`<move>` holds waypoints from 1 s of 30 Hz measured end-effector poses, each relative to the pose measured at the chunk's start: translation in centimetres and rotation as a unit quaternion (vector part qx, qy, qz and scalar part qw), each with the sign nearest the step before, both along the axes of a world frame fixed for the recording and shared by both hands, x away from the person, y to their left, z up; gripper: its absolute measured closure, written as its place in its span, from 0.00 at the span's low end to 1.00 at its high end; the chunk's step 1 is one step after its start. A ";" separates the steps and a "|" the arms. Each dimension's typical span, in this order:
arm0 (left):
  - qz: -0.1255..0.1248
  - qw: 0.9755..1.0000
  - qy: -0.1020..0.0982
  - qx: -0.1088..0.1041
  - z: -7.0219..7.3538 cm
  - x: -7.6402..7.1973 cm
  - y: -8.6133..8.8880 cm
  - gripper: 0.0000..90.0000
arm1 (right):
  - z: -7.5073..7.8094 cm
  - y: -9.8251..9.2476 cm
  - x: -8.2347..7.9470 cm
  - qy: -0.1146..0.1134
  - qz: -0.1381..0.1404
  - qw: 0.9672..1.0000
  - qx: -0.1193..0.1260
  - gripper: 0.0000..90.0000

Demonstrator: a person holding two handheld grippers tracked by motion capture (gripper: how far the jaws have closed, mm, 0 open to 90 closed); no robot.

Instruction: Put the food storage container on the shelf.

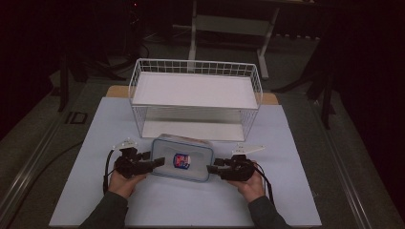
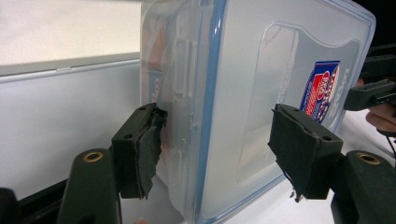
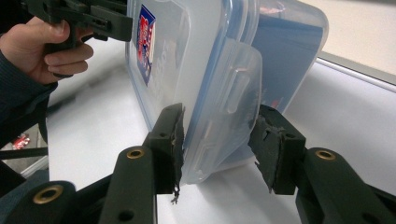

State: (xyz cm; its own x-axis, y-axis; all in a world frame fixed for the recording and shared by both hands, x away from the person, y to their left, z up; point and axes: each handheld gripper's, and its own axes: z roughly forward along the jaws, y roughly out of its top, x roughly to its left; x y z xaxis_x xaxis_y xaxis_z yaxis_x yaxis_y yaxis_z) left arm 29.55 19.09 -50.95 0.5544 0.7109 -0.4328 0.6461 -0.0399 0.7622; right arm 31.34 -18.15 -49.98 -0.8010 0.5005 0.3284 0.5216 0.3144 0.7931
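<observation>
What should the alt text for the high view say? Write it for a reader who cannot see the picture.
A person's two hands hold black grippers at either end of a clear plastic lidded container, the left gripper at its left end and the right gripper at its right end, on a pale table. Behind the container stands a white two-tier wire rack.

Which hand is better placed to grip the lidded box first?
Probably right: the right tool straddles the end flap of the box with small gaps; the left tool has one pad standing well off the lid.
</observation>
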 end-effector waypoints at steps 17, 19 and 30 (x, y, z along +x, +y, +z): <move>-0.004 1.000 -0.006 -0.014 -0.1 0.1 0.5 0.41 | 0.0 0.2 0.1 -0.003 -0.001 1.000 0.001 0.62; -0.002 1.000 -0.002 -0.016 -0.1 -0.1 0.5 0.42 | -0.2 0.0 0.3 0.010 -0.006 1.000 0.014 0.61; -0.012 1.000 0.019 -0.013 0.1 -1.6 0.3 0.51 | -0.8 -0.8 1.1 0.058 -0.039 0.995 0.070 0.58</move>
State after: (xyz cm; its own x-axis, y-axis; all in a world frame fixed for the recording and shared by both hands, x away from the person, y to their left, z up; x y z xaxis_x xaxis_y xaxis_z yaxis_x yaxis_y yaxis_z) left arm 28.00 19.43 -50.81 0.5544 0.6858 -0.4715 0.6733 -0.0365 0.7385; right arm 32.44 -18.95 -50.75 -0.7142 0.5018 0.4880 0.6312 0.1604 0.7588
